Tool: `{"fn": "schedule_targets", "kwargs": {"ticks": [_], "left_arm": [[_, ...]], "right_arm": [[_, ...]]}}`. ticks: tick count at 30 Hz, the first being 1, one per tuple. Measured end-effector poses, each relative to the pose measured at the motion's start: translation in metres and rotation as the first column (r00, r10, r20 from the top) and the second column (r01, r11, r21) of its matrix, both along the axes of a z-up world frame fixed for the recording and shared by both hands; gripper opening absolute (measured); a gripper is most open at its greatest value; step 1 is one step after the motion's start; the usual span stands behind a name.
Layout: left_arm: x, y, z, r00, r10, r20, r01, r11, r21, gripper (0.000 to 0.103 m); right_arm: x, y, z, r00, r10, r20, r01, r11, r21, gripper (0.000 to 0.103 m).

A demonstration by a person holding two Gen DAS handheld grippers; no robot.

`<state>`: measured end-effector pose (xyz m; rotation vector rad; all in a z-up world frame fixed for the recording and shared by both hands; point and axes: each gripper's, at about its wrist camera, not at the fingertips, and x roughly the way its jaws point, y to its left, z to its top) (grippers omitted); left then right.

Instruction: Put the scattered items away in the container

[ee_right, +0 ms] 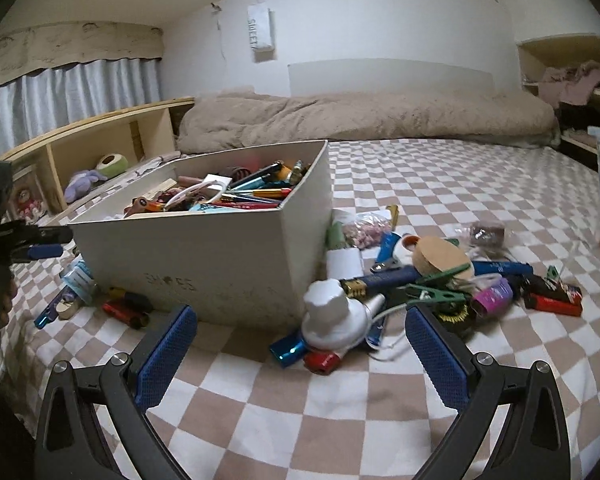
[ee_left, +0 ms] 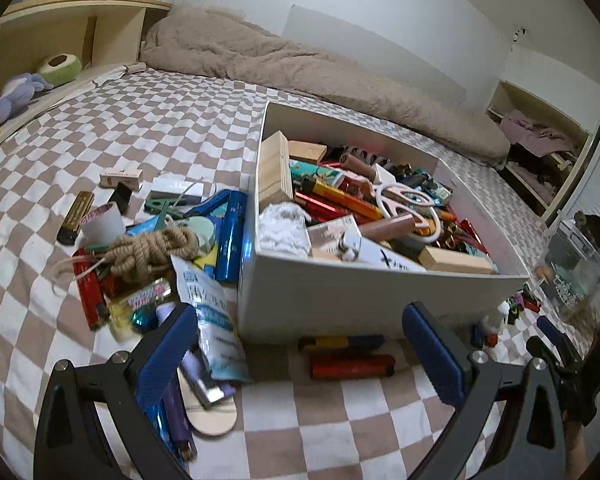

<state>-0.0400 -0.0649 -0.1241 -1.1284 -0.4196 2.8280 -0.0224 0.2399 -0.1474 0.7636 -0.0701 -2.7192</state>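
Spreading across the frame, the bed with its brown-and-white checked cover [ee_left: 148, 120] carries everything; a beige fleece blanket [ee_left: 300, 68] lies bunched along the wall side. Mid-bed sits the white cardboard shoe box [ee_right: 220, 256], already heaped with pens, lighters, wooden blocks and pink-handled scissors [ee_left: 408, 204]. Loose items lie in two piles against it. Left pile: coiled tan rope [ee_left: 148, 250], soft and light, best pinched across the bundle; a white printed plastic sachet [ee_left: 216, 320], limp and slippery, likely to sag if held by an edge; a red metallic lighter [ee_left: 350, 366] lying just in front of the box wall, stiff and smooth, best taken across its short width. Right pile: white plastic screw-top fitting [ee_right: 334, 320], rigid, rounded, prone to roll, grip its narrower neck; a round cork disc [ee_right: 436, 258]; green plastic clothes pegs [ee_right: 440, 284], light and easy. Left tongs [ee_left: 300, 354] hover low over the cover, spread wide, holding nothing, the red lighter lying between the blue pads [ee_left: 166, 354]. Right tongs [ee_right: 300, 354] likewise wide apart and empty, low and level, pointed at the white fitting just ahead. Judgement: much remains outside the box.
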Motion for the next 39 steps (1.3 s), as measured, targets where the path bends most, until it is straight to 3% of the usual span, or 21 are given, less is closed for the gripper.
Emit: {"fn": "schedule_targets", "kwargs": {"ticks": [10,19,22,26,39], "left_arm": [[0.021,0.007,-0.017,0.998,0.006,0.064,-0.004,0.999,-0.033,0.103],[0.039,0.017,-0.042,0.987,0.013,0.159,0.006,0.992,-0.123,0.103],[0.043,0.023,-0.046,0.987,0.027,0.159,0.007,0.978,-0.209,0.103],[0.046,0.022,-0.052,0.983,0.062,0.173,-0.014,0.964,-0.266,0.103],[0.049,-0.025,-0.064,0.958,0.195,0.211,-0.144,0.962,-0.234,0.103]], "right_arm": [[0.008,0.003,-0.015,0.996,-0.038,0.083,0.034,0.998,0.057,0.103],[0.006,0.004,-0.028,0.985,-0.065,0.159,0.052,0.995,0.084,0.103],[0.004,0.003,-0.033,0.981,-0.078,0.179,0.06,0.992,0.108,0.103],[0.002,0.003,-0.04,0.973,-0.087,0.215,0.06,0.99,0.127,0.103],[0.003,-0.004,-0.046,0.965,-0.098,0.242,0.05,0.978,0.2,0.103]]}}
